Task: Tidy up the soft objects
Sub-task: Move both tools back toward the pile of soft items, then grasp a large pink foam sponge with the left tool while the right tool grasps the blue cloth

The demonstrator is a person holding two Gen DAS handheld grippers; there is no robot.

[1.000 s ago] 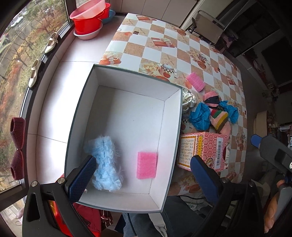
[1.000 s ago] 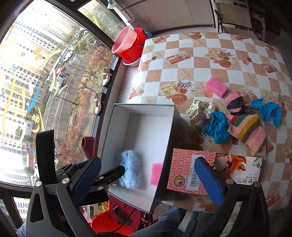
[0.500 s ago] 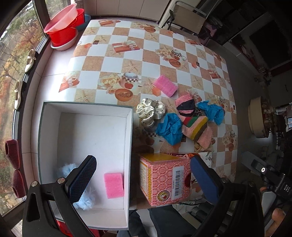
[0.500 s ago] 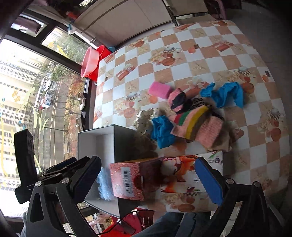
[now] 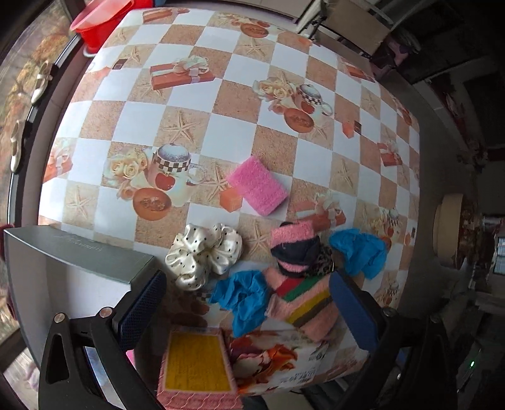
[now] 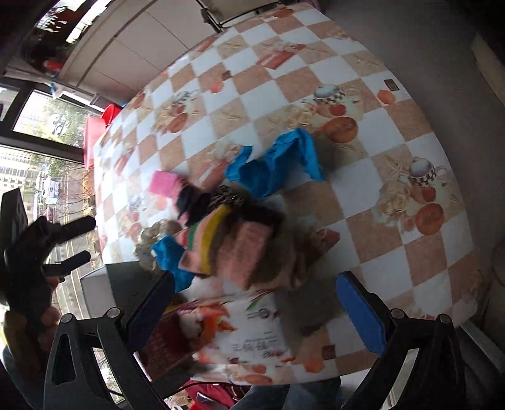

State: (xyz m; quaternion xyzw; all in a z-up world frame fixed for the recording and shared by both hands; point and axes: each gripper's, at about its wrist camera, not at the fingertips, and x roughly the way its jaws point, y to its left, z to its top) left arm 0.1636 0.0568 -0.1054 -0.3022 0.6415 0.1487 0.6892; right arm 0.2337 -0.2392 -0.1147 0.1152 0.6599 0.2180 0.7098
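Note:
On the checkered tablecloth lie a pink sponge (image 5: 257, 185), a cream dotted scrunchie (image 5: 203, 254), two blue cloths (image 5: 243, 298) (image 5: 359, 252), and a pink striped knit sock (image 5: 300, 296) beside a dark pink-topped one (image 5: 292, 246). My left gripper (image 5: 249, 310) hangs open above the blue cloth and striped sock. My right gripper (image 6: 252, 304) is open too, over the striped sock (image 6: 221, 243) and tissue box (image 6: 240, 328). The larger blue cloth (image 6: 274, 164) lies beyond. A corner of the grey box (image 5: 63, 261) shows at left; its inside is mostly hidden.
A pink patterned tissue box (image 5: 221, 369) stands at the table's near edge. Red and pink basins (image 5: 104, 22) sit at the far left corner by the window. The other hand-held gripper (image 6: 41, 252) shows at left. Bare tablecloth (image 5: 221, 94) stretches beyond the pile.
Both grippers swung right, away from the grey box, and came lower over the pile of soft things. The box's inside with the blue fluffy piece and pink sponge left view.

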